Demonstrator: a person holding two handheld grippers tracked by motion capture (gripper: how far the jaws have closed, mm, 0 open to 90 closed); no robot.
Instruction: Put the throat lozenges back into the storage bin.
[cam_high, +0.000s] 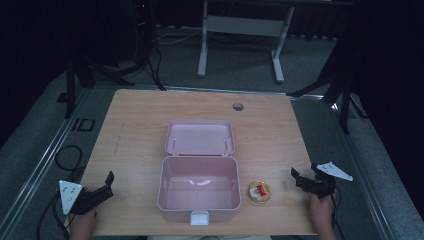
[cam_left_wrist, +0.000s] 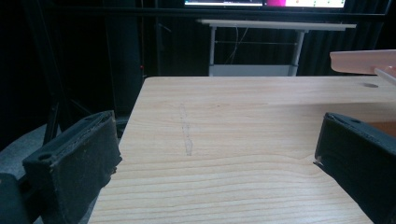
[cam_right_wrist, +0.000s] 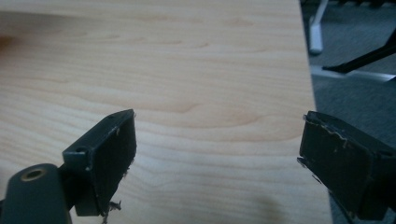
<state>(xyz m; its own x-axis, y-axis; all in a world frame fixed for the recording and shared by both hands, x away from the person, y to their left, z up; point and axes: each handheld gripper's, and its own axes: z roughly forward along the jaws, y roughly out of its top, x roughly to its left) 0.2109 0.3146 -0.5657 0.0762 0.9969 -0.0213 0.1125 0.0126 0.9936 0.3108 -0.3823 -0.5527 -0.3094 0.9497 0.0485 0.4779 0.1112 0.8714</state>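
Both claws, left (cam_high: 102, 186) and right (cam_high: 301, 179), gape wide, empty. Bring the right squarely over the puck (cam_high: 260, 191) beside the box (cam_high: 198, 188), then close gently.

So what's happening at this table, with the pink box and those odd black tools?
A person sits at the light wooden table with a black two-jaw claw tool in each hand. The left claw and the right claw both rest open near the front corners, holding nothing. Between them stands an open pale pink plastic box, lid back. A small round yellowish disc with a red piece on it lies to its right, untouched.
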